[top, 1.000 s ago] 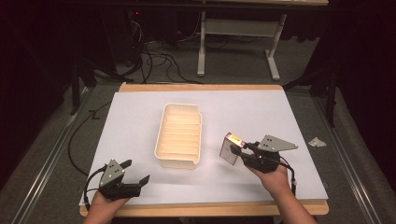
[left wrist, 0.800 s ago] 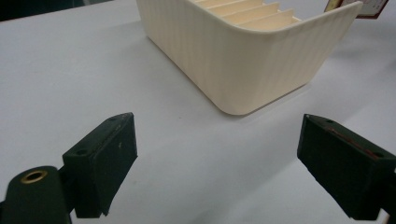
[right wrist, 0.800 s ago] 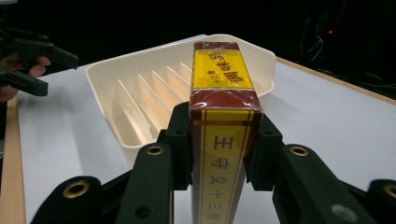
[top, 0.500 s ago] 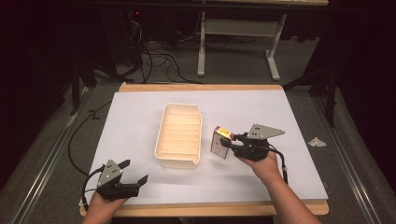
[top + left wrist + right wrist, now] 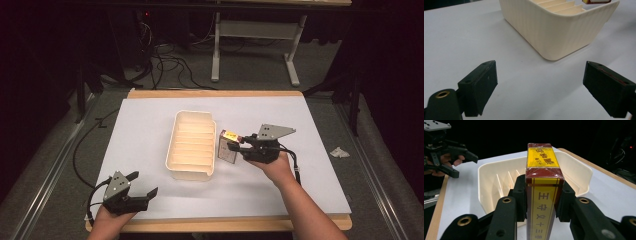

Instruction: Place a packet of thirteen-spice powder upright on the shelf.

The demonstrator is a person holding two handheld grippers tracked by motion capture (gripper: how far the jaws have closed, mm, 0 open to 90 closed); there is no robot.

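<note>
A box held beside the tray

The right tongs (image 5: pixel 239 145) pinched the small box (image 5: pixel 228 147) by its flat sides, just right of the tray (image 5: pixel 191 145) mid-bench. It looked light, stiff and slippery. The left tongs (image 5: pixel 142 186) stood open, empty, near the front-left corner.

table (image 5: pixel 320 185) | white sheet (image 5: pixel 145 130) over it | cream ribbed tray (image 5: pixel 192 145) on sheet

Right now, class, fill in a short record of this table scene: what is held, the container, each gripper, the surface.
held item: book, maroon and yellow, gripped beside the tray
container: cream slotted tray, slots bare
right gripper: jaws shut on the book
left gripper: jaws open, nothing between them, near table's front edge
surface: white-covered table
</note>
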